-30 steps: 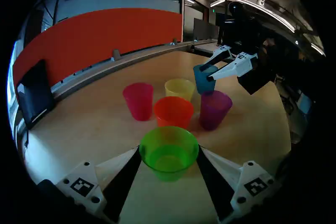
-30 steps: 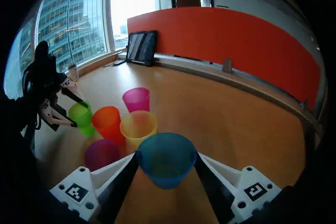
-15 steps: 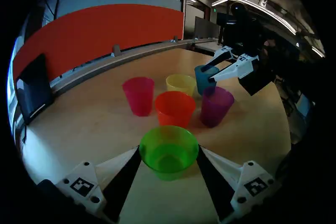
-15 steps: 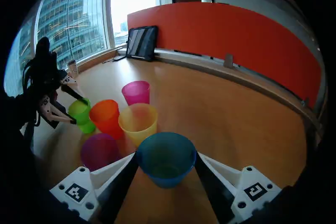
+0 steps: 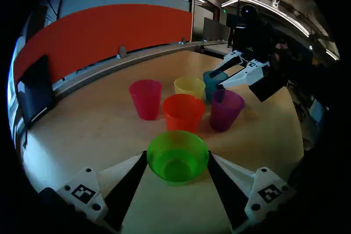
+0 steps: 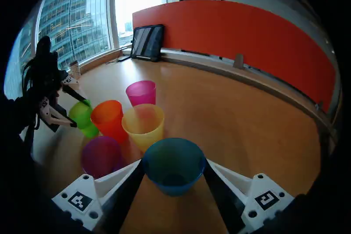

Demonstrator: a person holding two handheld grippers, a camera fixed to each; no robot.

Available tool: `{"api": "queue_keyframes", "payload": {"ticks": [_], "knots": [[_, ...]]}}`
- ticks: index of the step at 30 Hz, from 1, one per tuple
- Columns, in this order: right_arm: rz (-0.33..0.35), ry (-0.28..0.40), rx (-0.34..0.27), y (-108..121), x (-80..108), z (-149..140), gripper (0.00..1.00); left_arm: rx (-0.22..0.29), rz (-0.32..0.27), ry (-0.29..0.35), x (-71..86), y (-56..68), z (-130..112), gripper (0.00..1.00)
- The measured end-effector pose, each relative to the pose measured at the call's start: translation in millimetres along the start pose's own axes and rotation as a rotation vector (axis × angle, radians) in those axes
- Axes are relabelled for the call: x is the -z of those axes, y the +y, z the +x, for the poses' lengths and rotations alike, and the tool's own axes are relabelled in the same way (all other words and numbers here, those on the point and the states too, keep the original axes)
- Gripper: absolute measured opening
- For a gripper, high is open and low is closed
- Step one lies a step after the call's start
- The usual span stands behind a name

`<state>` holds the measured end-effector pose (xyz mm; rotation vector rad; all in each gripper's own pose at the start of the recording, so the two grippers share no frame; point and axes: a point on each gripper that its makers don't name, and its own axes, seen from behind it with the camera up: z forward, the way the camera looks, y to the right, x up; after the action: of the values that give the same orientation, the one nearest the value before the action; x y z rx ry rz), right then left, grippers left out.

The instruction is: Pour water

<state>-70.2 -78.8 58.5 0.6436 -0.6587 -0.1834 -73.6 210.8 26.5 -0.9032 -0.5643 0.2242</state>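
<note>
Green cup: gripped upright, mouth upward, between left gripper fingers, near the orange cup.
Blue cup: gripped upright, mouth upward, by right gripper.
Markings: coded square tags are carried on the fingers.

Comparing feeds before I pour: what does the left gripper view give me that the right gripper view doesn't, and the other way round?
Left gripper view: the green cup close up in the left gripper, ceiling light strips, and the right gripper farther off holding the blue cup. Right gripper view: that blue cup close up, tall windows with towers outside, and the left gripper at far left. Shared: pink cup, orange cup, yellow cup and purple cup clustered on the wooden table, the orange wall, a dark screen leaning by it.
</note>
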Motion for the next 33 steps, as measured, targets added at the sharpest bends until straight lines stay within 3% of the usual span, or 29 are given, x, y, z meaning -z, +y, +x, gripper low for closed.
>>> {"api": "queue_keyframes", "payload": {"ticks": [25, 33], "knots": [[-0.017, -0.012, -0.007, -1.9, 3.6, -13.6, 0.95, 0.052, -0.021, -0.037, 4.6, 1.0, -14.0, 0.97], [-0.031, -0.014, -0.016, 0.2, 7.1, -15.6, 1.00, 0.055, -0.021, -0.041, 8.5, 2.6, -16.3, 0.97]]}}
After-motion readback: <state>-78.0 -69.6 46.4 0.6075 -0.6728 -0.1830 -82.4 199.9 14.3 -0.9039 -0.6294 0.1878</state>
